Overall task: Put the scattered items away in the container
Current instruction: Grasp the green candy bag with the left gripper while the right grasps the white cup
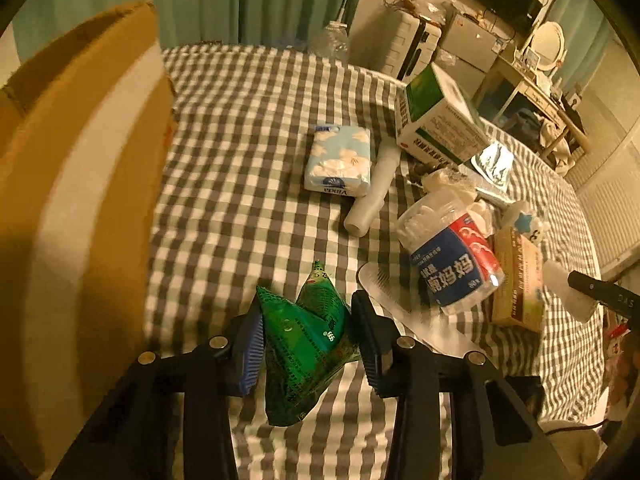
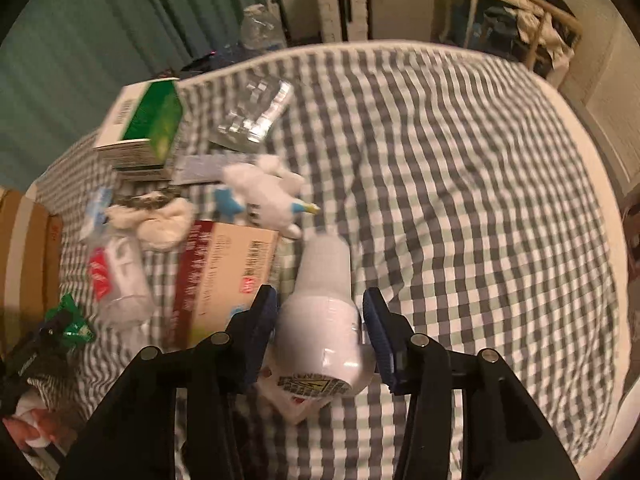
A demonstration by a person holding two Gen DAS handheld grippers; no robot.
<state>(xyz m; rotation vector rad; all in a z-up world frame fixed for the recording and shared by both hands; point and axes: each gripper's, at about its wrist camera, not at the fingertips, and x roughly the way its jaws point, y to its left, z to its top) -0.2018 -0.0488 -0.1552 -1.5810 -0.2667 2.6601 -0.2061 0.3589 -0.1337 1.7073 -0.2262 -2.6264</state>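
My left gripper [image 1: 307,300] is shut on a crumpled green sachet [image 1: 304,344], which hangs a little above the checked bedsheet [image 1: 248,128]. A tall cardboard box [image 1: 80,168] stands close on the left. My right gripper [image 2: 320,294] is shut on a white plastic bottle [image 2: 324,320] with a printed label at its base, held above the sheet. The left wrist view shows that bottle [image 1: 568,292] at the far right. In the right wrist view the green sachet [image 2: 70,322] is at lower left, and the cardboard box [image 2: 24,248] is at the left edge.
Scattered on the bed are a tissue pack [image 1: 338,160], a white tube [image 1: 372,188], a green-and-white carton [image 1: 436,120], a cotton-swab jar [image 1: 452,256], a brown box [image 1: 516,280], a clear comb [image 1: 400,308], a plush toy [image 2: 272,196] and a blister pack [image 2: 256,116].
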